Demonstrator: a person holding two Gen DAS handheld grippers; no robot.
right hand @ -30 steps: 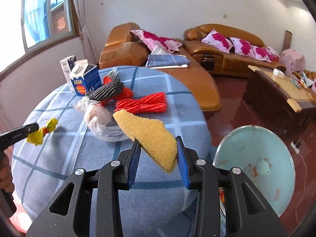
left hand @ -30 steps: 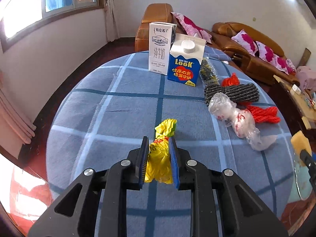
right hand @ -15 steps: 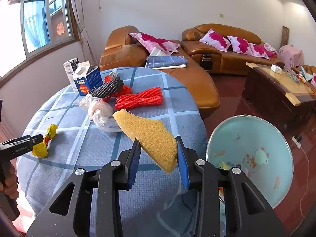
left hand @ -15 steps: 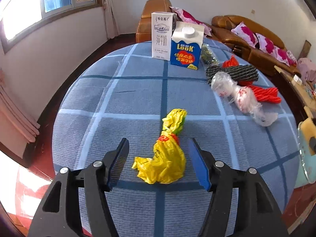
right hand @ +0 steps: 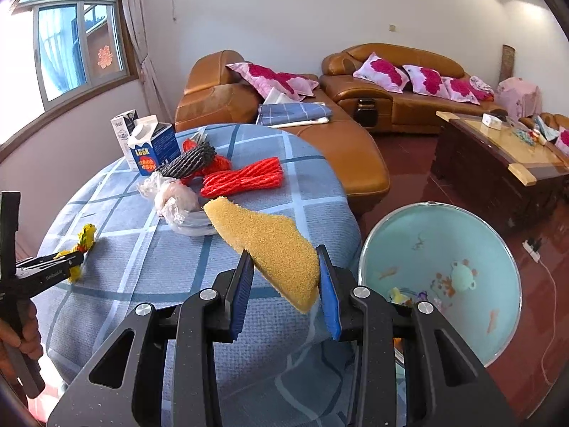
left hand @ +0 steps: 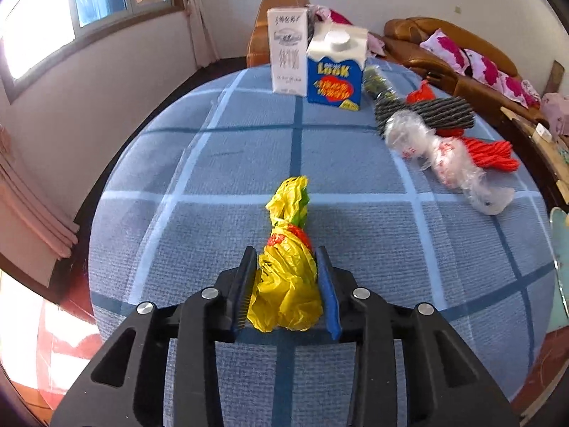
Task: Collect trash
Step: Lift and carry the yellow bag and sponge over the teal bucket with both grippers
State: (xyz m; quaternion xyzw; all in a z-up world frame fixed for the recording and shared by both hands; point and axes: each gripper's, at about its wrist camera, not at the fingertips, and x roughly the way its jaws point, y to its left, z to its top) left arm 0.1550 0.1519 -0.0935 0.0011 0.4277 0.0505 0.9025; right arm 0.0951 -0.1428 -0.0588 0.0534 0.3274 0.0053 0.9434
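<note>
The left claw grips a yellow bag on the desk. The right claw holds a sponge, a basin just right of it.

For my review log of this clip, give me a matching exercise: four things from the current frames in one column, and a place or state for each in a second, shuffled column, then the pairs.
Things:
1. yellow bag
2. sponge
3. blue carton
4. basin

Places or states:
A. on the floor beside the table
B. clamped in the right gripper
C. standing upright at the far side of the table
D. clamped in the left gripper

Pairs: 1-D, 2-B, 3-C, 4-A
</note>
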